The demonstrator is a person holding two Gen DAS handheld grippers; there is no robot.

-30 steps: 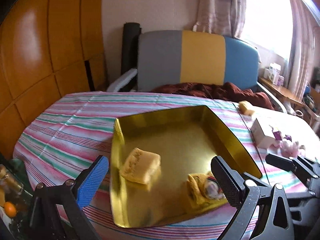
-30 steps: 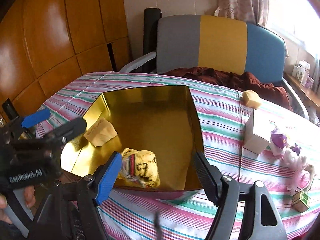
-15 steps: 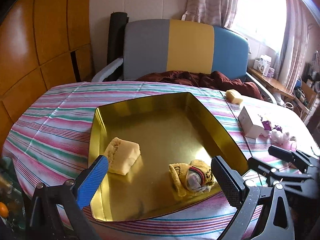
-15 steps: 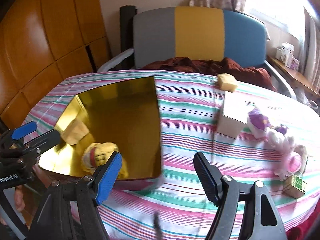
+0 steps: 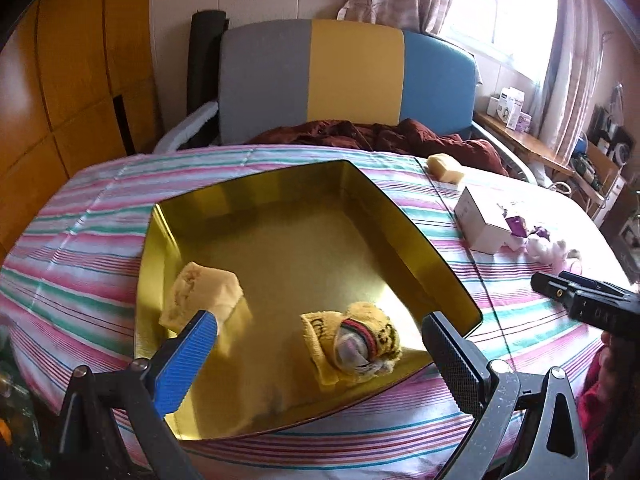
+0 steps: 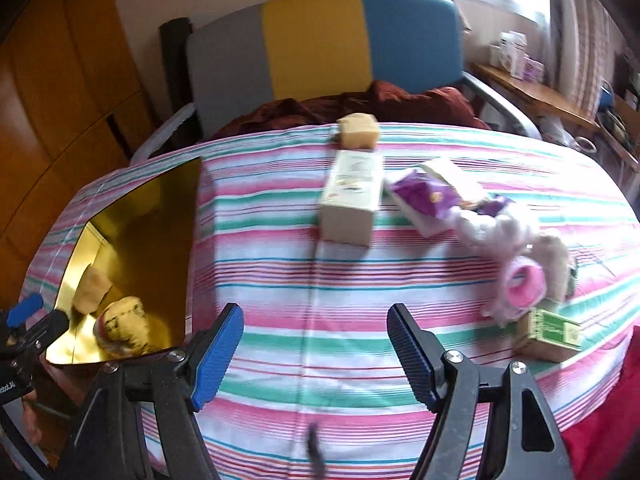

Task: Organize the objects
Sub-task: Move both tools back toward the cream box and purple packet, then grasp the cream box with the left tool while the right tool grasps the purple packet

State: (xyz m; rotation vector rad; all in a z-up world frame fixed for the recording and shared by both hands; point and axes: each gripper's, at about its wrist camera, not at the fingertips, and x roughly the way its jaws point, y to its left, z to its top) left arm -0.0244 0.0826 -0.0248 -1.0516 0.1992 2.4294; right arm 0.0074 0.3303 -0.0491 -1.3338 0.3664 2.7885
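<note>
**Both tongs spread and empty over a half-sorted table**

The gold tray (image 5: 256, 200) sits on the striped tablecloth (image 6: 340, 280) toward the left side, and it looks thin, stiff and slick-walled, better left where it is; inside it lie a yellow sponge (image 5: 204, 292) near the left wall and a rolled yellow cloth (image 5: 356, 340) toward the near edge. Well apart to the right, loose on the cloth, wait a white carton (image 6: 352, 200), a purple packet (image 6: 428, 196), a white-and-pink plush toy (image 6: 516, 256), a second yellow sponge (image 6: 358, 132) at the far edge and a small green box (image 6: 550, 334). The left gripper (image 5: 320, 364) hovers over the tray, jaws wide, holding nothing; the right gripper (image 6: 316, 348) hangs over bare cloth, likewise wide and empty. The carton seems light and rigid, so a pinch across its narrow sides should hold; the plush and sponge are soft and will squash, so grip them mid-body; the small box wants a centred, gentle pinch.
</note>
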